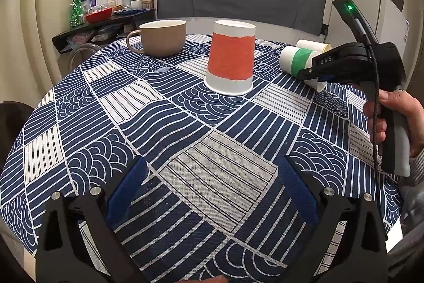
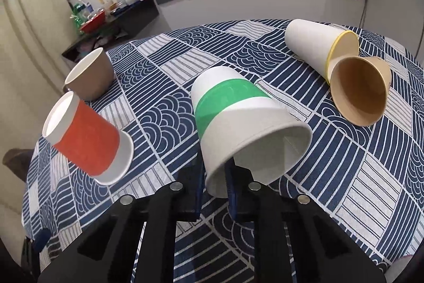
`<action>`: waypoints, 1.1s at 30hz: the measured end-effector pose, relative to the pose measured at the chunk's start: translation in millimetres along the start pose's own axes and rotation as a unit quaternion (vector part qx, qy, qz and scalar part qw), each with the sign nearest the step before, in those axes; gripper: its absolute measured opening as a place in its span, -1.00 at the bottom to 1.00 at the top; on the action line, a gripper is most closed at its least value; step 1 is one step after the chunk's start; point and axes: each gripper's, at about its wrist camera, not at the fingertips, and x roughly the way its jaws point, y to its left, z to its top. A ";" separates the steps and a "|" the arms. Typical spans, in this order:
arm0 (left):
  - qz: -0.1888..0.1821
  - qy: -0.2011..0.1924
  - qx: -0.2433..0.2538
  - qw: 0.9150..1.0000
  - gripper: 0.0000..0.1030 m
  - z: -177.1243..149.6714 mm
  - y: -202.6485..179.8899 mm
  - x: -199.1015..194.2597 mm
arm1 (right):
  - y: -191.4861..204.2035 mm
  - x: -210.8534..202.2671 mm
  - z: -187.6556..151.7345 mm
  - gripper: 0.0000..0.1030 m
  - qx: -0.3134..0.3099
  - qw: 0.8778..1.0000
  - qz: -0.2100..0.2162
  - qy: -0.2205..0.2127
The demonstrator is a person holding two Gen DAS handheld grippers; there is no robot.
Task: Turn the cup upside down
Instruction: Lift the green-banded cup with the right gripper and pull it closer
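A white paper cup with a green band (image 2: 233, 108) is tilted, mouth toward the camera, in the right wrist view. My right gripper (image 2: 214, 177) is shut on its rim, one finger inside and one outside. The left wrist view shows the same cup (image 1: 296, 59) lying sideways in my right gripper (image 1: 310, 73) at the table's right. A cup with a red band (image 1: 230, 59) stands upside down mid-table; it also shows in the right wrist view (image 2: 87, 139). My left gripper (image 1: 212, 190) is open and empty above the near tablecloth.
A beige mug (image 1: 161, 37) stands upright at the back left. A white cup with a yellow rim (image 2: 318, 47) and a brown cup (image 2: 360, 89) lie on their sides at the right. A blue patterned cloth (image 1: 212, 150) covers the round table. A cluttered shelf (image 1: 106, 17) is behind.
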 end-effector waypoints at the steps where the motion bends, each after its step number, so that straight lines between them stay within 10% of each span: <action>1: 0.000 0.001 -0.001 1.000 0.89 0.0 0.4 0.3 | 1.9 -2.4 -2.5 -0.76 -0.003 1.000 0.000 -0.001; 33: -0.008 0.002 0.037 0.999 0.89 -14.7 -38.8 -43.0 | 13.9 -82.8 -117.9 -0.76 -0.065 0.998 -0.006 -0.025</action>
